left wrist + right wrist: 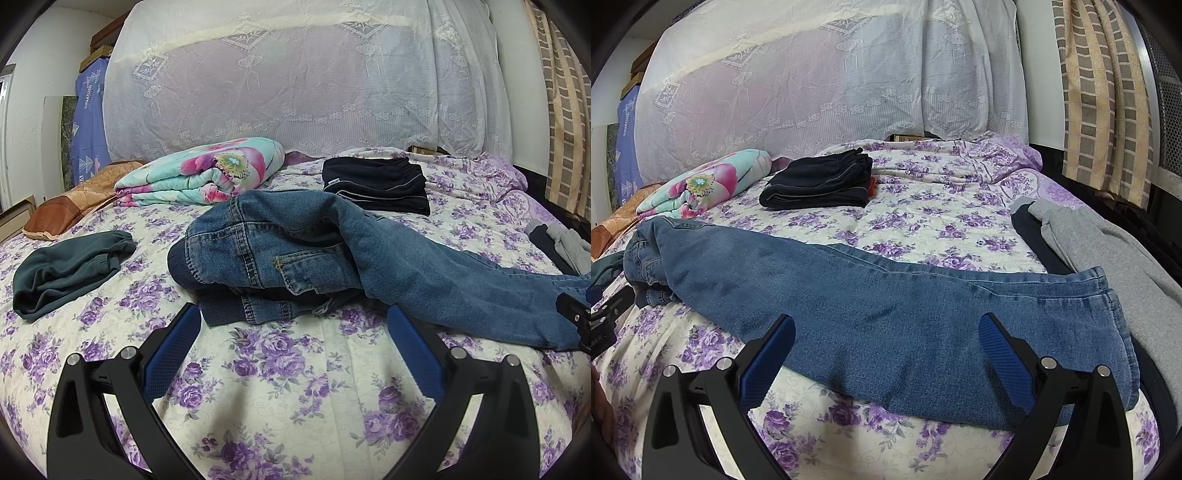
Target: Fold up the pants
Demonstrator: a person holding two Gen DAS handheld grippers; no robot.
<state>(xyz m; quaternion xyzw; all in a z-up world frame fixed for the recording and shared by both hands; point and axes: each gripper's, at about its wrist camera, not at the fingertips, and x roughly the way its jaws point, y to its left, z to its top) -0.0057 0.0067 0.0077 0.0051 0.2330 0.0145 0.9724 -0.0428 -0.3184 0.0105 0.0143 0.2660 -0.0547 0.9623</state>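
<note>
Two grippers: left gripper [293, 317] and right gripper [886, 328] both spread wide, nothing between the pads.
Jeans [332, 254]: on the floral bedspread [295, 387], waist bunched at the left, legs stacked and running right to the hems.
Left target: rumpled waistband just ahead of the fingers; pinch both layers, pull flat first.
Right target: hem end, beside the grey garment [1108, 251]; avoid catching it.
Judgement: tension the length evenly before folding hem toward waist.
Neighbours: folded dark pants [820, 181] well apart.

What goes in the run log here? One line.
stage: pre-grasp | left gripper: open, empty | right gripper: open, empty | blue denim jeans: unfolded on floral bedspread
</note>
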